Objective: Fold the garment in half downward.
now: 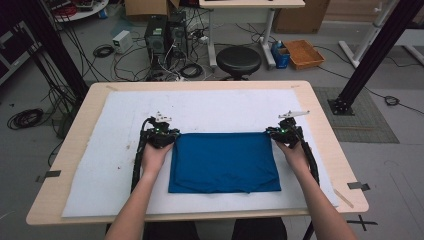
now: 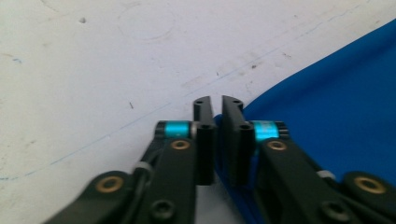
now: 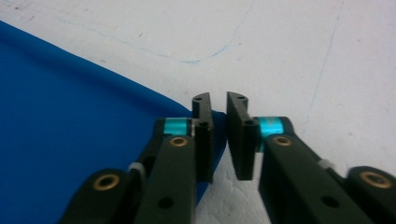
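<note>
A blue cloth (image 1: 224, 162) lies folded flat as a rectangle on the white mat (image 1: 225, 102). My left gripper (image 1: 170, 135) is at its far left corner and my right gripper (image 1: 274, 133) at its far right corner. In the left gripper view the jaws of the left gripper (image 2: 217, 101) stand a narrow gap apart. The cloth (image 2: 336, 107) lies beside and under the right-hand jaw, not pinched. In the right gripper view the right gripper (image 3: 218, 98) also has a slim gap between its jaws. There the corner of the cloth (image 3: 70, 126) lies flat under the left-hand jaw.
The white mat covers most of the wooden table (image 1: 90, 100). A black stool (image 1: 238, 60) stands just beyond the table's far edge. Black frame posts (image 1: 372, 55) rise at the far left and right. Bare mat stretches beyond the cloth and to both sides.
</note>
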{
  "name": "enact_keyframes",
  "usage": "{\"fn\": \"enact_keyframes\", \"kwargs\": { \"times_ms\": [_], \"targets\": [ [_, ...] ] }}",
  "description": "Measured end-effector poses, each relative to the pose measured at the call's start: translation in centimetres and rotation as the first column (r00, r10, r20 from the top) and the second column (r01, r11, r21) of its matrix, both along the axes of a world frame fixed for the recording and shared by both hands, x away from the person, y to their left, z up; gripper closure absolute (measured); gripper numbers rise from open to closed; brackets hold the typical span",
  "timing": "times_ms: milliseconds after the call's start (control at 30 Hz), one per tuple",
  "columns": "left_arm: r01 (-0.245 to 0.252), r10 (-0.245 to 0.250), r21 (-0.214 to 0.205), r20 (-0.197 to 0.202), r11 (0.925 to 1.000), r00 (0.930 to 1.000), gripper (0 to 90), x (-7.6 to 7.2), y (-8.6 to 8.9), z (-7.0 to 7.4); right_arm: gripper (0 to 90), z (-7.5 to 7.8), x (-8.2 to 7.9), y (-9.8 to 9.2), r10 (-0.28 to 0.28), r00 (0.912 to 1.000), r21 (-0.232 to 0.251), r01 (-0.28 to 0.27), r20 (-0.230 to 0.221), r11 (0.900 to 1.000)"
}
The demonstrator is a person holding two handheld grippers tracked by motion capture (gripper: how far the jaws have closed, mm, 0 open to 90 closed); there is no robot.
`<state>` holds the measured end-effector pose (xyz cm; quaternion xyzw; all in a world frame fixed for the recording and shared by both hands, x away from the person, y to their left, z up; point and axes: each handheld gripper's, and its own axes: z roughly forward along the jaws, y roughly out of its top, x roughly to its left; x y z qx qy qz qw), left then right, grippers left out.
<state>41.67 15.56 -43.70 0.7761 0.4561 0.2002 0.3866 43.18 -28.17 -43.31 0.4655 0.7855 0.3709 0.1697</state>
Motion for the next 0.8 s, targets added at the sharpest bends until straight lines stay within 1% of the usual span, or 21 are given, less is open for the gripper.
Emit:
{"fn": "enact_keyframes", "kwargs": {
  "times_ms": [33,100,167,200,233,267,300,367,400,433,467,500,533,567,633,733,800],
  "targets": [
    [-0.006,0.006,0.001,0.004,1.0000,1.0000,71.9,-0.1,0.1,0.1,74.2,0.1,-0.1,0.0,-0.005,1.0000,0.002,0.005,0.003,1.0000],
    [-0.005,0.005,-0.026,0.019,0.9996,0.9998,61.7,-0.3,0.4,0.5,71.5,0.4,-0.4,0.0,-0.003,0.9999,0.005,0.002,0.016,1.0000],
    [0.002,0.000,-0.043,0.033,0.9991,0.9995,53.7,-0.7,0.8,0.9,67.8,0.9,-0.8,-0.1,0.001,0.9991,0.014,-0.001,0.043,0.9999],
    [0.000,0.001,-0.035,0.040,0.9994,0.9992,49.6,-1.0,1.0,1.1,67.7,1.2,-1.0,-0.1,0.008,0.9989,0.022,-0.009,0.046,0.9997],
    [-0.017,0.018,-0.026,0.049,0.9995,0.9986,44.6,-1.3,1.2,1.3,67.4,1.4,-1.3,-0.1,0.018,0.9984,0.026,-0.019,0.054,0.9995],
    [-0.024,0.025,-0.020,0.060,0.9995,0.9979,42.5,-1.7,1.4,1.4,66.3,1.5,-1.5,-0.1,0.026,0.9979,0.022,-0.027,0.059,0.9994],
    [-0.023,0.025,-0.027,0.073,0.9994,0.9970,42.4,-2.0,1.7,1.5,64.9,1.7,-1.8,-0.1,0.032,0.9977,0.022,-0.034,0.060,0.9992],
    [-0.040,0.042,-0.027,0.088,0.9988,0.9952,42.4,-2.8,2.2,1.7,61.0,1.9,-2.4,-0.2,0.042,0.9965,0.023,-0.044,0.072,0.9988],
    [-0.036,0.038,-0.024,0.095,0.9991,0.9947,42.4,-3.2,2.5,1.7,59.6,2.0,-2.7,-0.3,0.047,0.9961,0.030,-0.049,0.075,0.9983],
    [-0.028,0.030,-0.030,0.095,0.9992,0.9950,42.4,-3.6,2.8,1.7,58.5,2.2,-3.0,-0.5,0.053,0.9955,0.036,-0.056,0.078,0.9978],
    [-0.013,0.017,-0.040,0.099,0.9991,0.9949,43.2,-4.1,3.1,1.7,57.8,2.3,-3.3,-0.7,0.054,0.9952,0.048,-0.058,0.082,0.9971],
    [0.028,-0.022,-0.053,0.119,0.9982,0.9926,44.2,-4.6,3.5,1.6,57.8,2.4,-3.7,-0.9,0.052,0.9949,0.064,-0.057,0.087,0.9963],
    [0.062,-0.054,-0.054,0.144,0.9966,0.9882,45.2,-5.1,3.8,1.4,57.8,2.5,-4.0,-1.1,0.055,0.9942,0.074,-0.062,0.092,0.9953],
    [0.070,-0.058,-0.070,0.158,0.9951,0.9857,47.4,-5.5,4.0,1.3,57.7,2.6,-4.3,-1.3,0.053,0.9938,0.085,-0.062,0.098,0.9944],
    [0.086,-0.066,-0.115,0.168,0.9896,0.9835,47.5,-6.1,4.6,1.1,57.7,2.7,-4.9,-1.7,0.048,0.9931,0.105,-0.059,0.107,0.9927],
    [0.124,-0.082,-0.175,0.229,0.9767,0.9699,47.4,-7.0,4.9,1.1,56.9,2.9,-5.4,-2.3,0.037,0.9930,0.124,-0.050,0.112,0.9910],
    [0.121,-0.072,-0.197,0.236,0.9729,0.9690,47.1,-7.4,4.8,1.5,56.2,3.0,-5.8,-2.6,0.029,0.9924,0.133,-0.045,0.120,0.9901]
  ]
}}
